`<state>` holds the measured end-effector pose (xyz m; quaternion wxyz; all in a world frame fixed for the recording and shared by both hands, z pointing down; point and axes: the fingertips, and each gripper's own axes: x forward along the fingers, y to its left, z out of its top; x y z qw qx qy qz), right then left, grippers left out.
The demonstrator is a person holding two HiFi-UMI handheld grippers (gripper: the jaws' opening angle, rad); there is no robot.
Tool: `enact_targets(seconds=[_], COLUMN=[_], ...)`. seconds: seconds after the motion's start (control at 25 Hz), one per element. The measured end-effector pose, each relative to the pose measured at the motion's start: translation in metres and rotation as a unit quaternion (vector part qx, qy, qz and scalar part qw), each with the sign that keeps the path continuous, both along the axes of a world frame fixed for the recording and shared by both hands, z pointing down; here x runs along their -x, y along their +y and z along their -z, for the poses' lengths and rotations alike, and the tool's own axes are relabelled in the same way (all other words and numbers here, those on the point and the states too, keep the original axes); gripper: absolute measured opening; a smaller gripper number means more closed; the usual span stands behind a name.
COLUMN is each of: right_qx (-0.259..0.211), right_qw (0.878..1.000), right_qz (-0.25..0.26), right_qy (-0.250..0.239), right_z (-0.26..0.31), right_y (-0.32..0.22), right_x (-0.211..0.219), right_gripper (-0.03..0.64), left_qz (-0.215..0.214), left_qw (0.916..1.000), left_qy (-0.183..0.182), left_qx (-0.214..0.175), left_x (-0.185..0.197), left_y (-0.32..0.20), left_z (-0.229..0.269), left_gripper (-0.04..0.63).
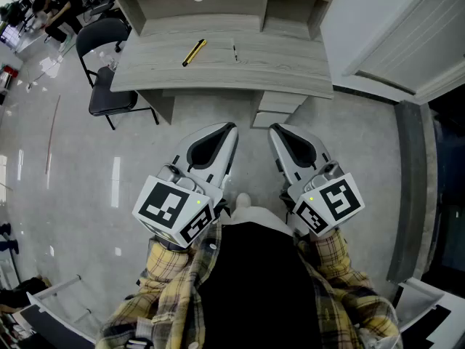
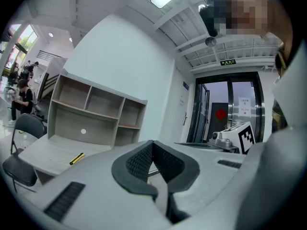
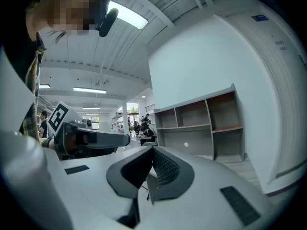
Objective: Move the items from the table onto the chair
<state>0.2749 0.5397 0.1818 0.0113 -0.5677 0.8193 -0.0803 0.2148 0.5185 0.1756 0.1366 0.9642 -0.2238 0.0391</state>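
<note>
- Held low and close to the body, both well short of the counter (image 1: 290, 64): left tool (image 1: 227, 131) with jaws pressed together on nothing, right tool (image 1: 276, 131) likewise shut and empty.
- Straight ahead across a stretch of bare floor (image 1: 87, 195): the yellow-and-black item (image 1: 194, 52), lying flat on the counter's left-centre, clear of the front edge.
- Slightly left of the midline between the tools, so judged nearer to the left tool than to the right.
- Long axis on a diagonal in the head view, lower-left to upper-right, neither square to the counter's front edge nor in line with the tools.
- Slim, bar-shaped, mostly yellow with dark ends; exact kind too small to tell.
- Just to its right, apart from it: a thin dark sliver (image 1: 235, 52), too small to identify.
- At the counter's left end, just beside it: the chair (image 1: 102, 57), dark seat and rounded dark back, on the same side as the left tool.
- Likely needed next: a forward reach, jaws opened, closing across the item's narrow width.
</note>
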Motion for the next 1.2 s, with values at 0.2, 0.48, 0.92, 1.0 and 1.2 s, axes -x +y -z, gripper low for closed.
enact_targets(seconds=[0.2, 0.48, 0.92, 1.0, 1.2], right_qx=[-0.002, -0.003, 0.008, 0.01, 0.015], right_qw=[1.0, 1.0, 0.999, 0.999, 0.999], right_qz=[0.004, 0.001, 0.029, 0.029, 0.026], right_qy=[-0.001, -0.015, -0.027, -0.027, -0.027], right_z=[-0.002, -0.007, -0.018, -0.018, -0.021], right_y=[0.016, 0.024, -0.022, -0.039, -0.097], right_x=[-0.009, -0.021, -0.004, -0.001, 0.012], right_gripper=[0.018, 0.018, 0.018, 0.018, 0.018], left_qz=[0.011, 0.046, 0.103, 0.102, 0.091], left_qw=[0.9999, 0.999, 0.9946, 0.9947, 0.9958], left_qy=[0.003, 0.001, 0.005, 0.005, 0.001], left_qx=[-0.001, -0.001, 0.006, 0.007, 0.009], left_x=[-0.006, 0.005, 0.039, 0.043, 0.049], left_y=[0.014, 0.013, -0.044, -0.061, -0.12], left_z=[-0.001, -0.005, -0.009, -0.01, -0.012], left_gripper=[0.005, 0.005, 0.004, 0.005, 0.005])
